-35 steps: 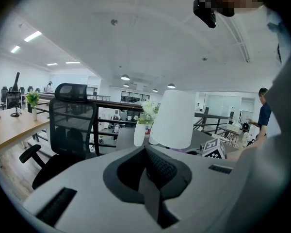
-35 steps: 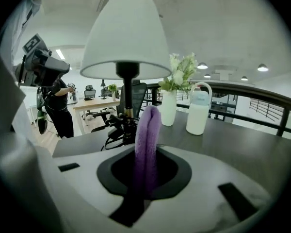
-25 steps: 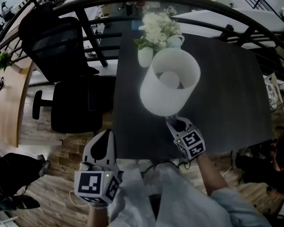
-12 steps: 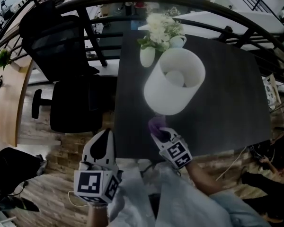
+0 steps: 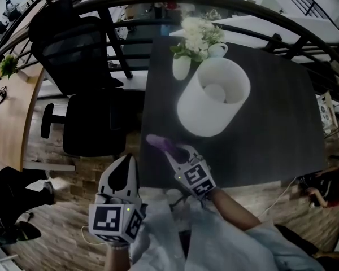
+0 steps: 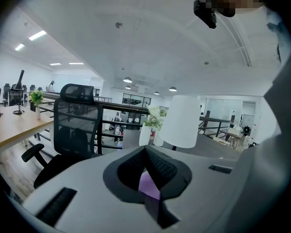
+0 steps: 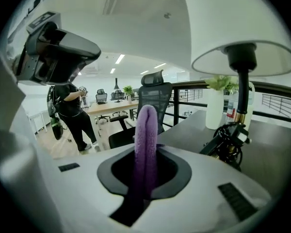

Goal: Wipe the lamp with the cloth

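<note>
Right gripper (image 5: 170,150): jaws clamped on the purple cloth (image 5: 160,143). A folded length of the cloth stands up out of the jaws past the tips.

Cloth vs lamp (image 5: 213,97): the cloth is clear of the white shade, on the person's side of it and off toward its left, over the near part of the dark table (image 5: 271,123). No contact with the shade. From the right gripper view, the lamp's dark stem and a coil of cord at its foot sit to the right of the cloth, apart from it.

Left gripper (image 5: 120,176): well back from the lamp, past the table's near edge. Jaws drawn together. A purple patch shows low in the gap; cannot tell what it is.

Beyond the lamp, just beside the shade: white vase of flowers (image 5: 183,66). Left of the lamp, off the table: black office chair (image 5: 85,95).
</note>
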`<state>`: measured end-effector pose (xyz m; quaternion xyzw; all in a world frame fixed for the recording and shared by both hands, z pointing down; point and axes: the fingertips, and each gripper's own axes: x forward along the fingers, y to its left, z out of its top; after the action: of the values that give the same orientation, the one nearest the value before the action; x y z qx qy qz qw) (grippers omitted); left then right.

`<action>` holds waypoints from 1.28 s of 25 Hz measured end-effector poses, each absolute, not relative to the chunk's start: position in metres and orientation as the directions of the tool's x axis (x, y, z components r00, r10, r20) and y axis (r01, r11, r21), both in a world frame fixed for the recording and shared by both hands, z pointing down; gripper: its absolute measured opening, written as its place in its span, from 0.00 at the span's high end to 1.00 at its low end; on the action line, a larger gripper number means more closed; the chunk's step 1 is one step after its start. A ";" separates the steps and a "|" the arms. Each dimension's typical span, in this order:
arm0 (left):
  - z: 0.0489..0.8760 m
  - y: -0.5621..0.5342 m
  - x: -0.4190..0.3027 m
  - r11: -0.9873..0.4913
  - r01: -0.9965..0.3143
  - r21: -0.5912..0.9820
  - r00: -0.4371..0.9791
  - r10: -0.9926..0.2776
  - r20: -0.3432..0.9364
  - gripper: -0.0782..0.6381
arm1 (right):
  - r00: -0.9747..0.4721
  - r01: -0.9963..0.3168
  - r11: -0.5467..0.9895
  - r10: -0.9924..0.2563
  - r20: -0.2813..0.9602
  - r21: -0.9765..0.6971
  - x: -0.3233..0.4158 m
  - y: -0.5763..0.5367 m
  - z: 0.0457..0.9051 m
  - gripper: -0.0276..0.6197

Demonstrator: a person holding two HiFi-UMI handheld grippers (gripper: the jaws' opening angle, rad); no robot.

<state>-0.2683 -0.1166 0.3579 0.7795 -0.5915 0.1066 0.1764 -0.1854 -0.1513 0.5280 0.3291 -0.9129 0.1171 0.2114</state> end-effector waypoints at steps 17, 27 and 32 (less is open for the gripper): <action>0.358 -0.118 -0.222 -0.294 -0.942 0.160 0.333 -0.866 0.372 0.88 | -0.482 -0.844 0.535 -0.720 0.500 -0.042 -0.076 -0.176 0.532 0.88; 0.354 -0.123 -0.175 -0.350 -0.920 0.176 0.391 -0.841 0.374 0.88 | -0.419 -0.880 0.475 -0.754 0.507 -0.020 -0.022 -0.171 0.525 0.88; 0.354 -0.124 -0.157 -0.375 -0.913 0.159 0.408 -0.836 0.367 0.88 | -0.389 -0.892 0.452 -0.776 0.497 0.007 0.008 -0.170 0.514 0.88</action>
<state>-0.1567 -0.1238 0.3539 0.8215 -0.5324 0.1129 0.1702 0.0084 -0.1698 0.5142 0.5066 -0.8229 0.1317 0.2210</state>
